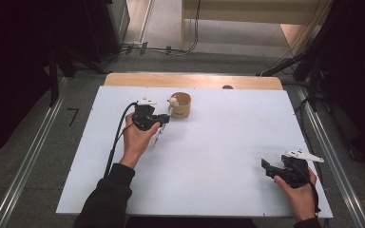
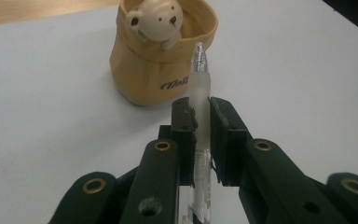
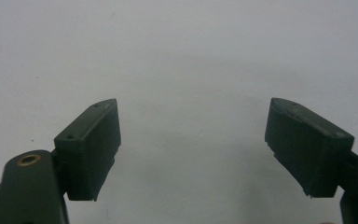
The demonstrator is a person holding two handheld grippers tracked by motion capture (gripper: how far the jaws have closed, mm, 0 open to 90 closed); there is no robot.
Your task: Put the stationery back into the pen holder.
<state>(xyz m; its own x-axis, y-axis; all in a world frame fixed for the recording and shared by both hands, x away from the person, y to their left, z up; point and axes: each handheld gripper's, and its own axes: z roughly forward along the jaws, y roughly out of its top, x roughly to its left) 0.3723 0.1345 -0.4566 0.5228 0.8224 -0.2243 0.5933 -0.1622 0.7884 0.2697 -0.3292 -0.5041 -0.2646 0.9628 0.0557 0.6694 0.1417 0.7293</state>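
Note:
My left gripper (image 2: 201,108) (image 1: 164,117) is shut on a clear pen (image 2: 200,93), whose tip points up and forward past the jaws. Just beyond stands a tan fabric pen holder (image 2: 161,70) (image 1: 182,105) with a small white bear (image 2: 156,21) on its rim. In the high view the pen (image 1: 158,137) hangs below the left hand, just left of the holder. My right gripper (image 1: 267,167) (image 3: 193,140) rests near the white table's (image 1: 218,142) front right corner, jaws wide open over bare surface with nothing between them.
A wooden strip (image 1: 192,80) borders the table's far edge. Metal rails (image 1: 28,156) run along both sides on the grey floor, and cables (image 1: 161,49) lie beyond the table. Dark stands flank the back corners.

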